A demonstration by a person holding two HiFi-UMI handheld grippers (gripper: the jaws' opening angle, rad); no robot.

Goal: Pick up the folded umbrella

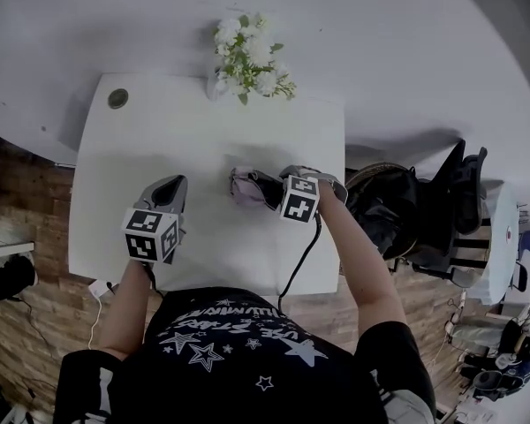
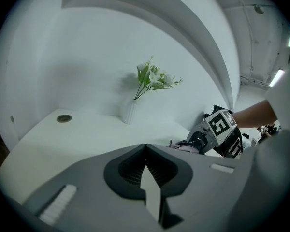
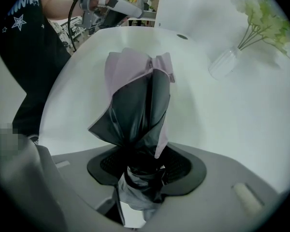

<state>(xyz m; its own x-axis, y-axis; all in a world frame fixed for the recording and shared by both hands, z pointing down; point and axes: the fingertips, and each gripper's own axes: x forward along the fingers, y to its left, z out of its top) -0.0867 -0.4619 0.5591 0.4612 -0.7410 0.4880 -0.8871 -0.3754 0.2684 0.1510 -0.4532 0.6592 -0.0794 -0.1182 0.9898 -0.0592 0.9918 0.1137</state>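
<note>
my left claw (image 1: 170,184), lower left, has its jaws pressed together, empty. my right claw (image 3: 142,170) is clamped on the umbrella (image 3: 137,95) at frame centre, by the table's (image 1: 159,131) right half. flowers (image 1: 247,56) stand beyond, top centre.

Folded umbrella (image 3: 135,95), black cloth with pale lilac panels, rests on the white bench (image 3: 222,129), right of its middle; its narrow end is pinched in my right claw (image 3: 137,180); loose folds fan outward beyond.

Two hand-held grippers (image 1: 170,186) (image 1: 265,189), one folded umbrella (image 3: 135,100), one vase (image 2: 129,112)
</note>
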